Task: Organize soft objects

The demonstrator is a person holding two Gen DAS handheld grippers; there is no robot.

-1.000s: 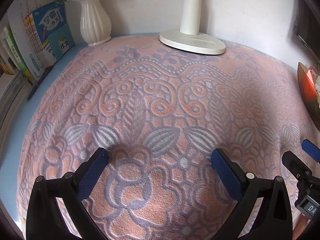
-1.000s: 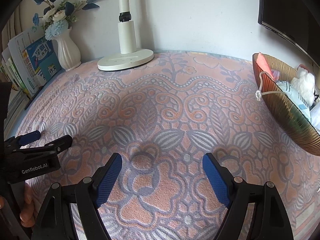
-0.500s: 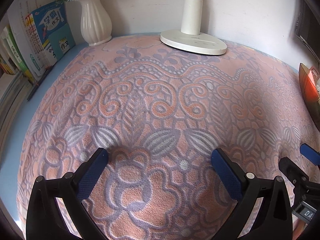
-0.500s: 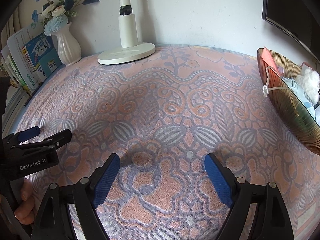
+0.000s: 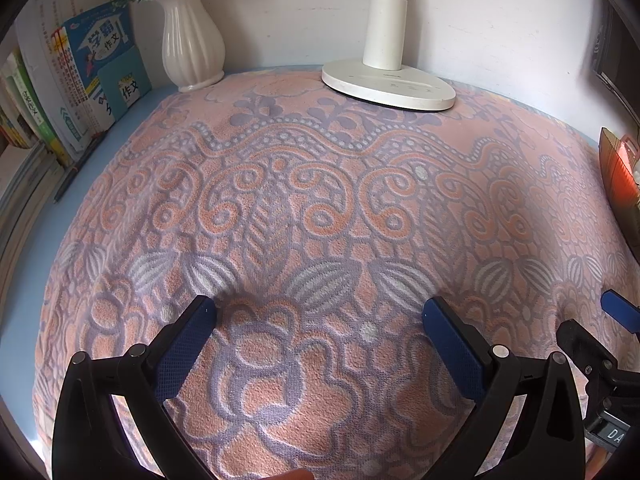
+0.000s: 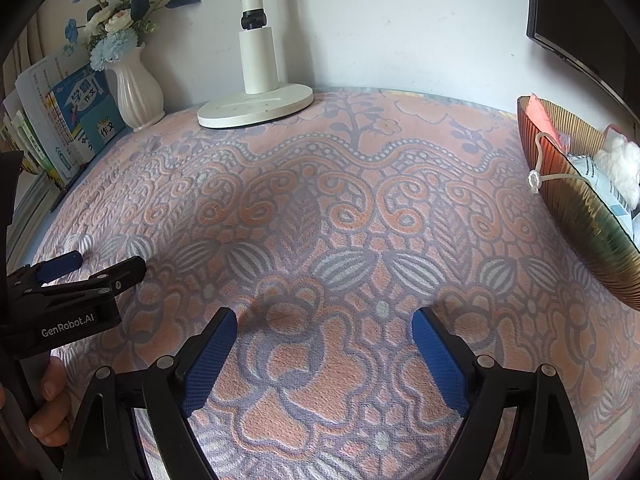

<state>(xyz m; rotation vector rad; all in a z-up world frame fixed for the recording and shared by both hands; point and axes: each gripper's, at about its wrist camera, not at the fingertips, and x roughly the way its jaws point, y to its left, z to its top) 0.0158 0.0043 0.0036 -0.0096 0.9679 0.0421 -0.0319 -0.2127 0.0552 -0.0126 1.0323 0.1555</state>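
Soft items lie in the ribbed bowl point(image 6: 576, 216) at the right edge of the patterned cloth point(image 6: 320, 208).
Right gripper point(image 6: 322, 320), jaws just widening, and left gripper point(image 5: 318, 308) both gape empty; lamp base point(image 6: 256, 110), vase point(image 6: 136, 92), books point(image 6: 68, 120) behind.

One patterned pink-and-lilac cloth point(image 6: 320, 208) covered the desk. At its far edge stood one white lamp base point(image 6: 256, 110), and towards the far left corner one white ribbed vase point(image 6: 138, 92) of blue and white flowers. Along the left edge leaned a row of books point(image 5: 80, 80), too packed to count; two blue covers faced out. At the right edge sat one ribbed golden bowl point(image 6: 580, 216), holding one white fluffy piece point(image 6: 622, 168), one corded item and other things too crowded to number. Two grippers were visible, left gripper point(image 5: 320, 316) and right gripper point(image 6: 324, 320), each with two blue pads.
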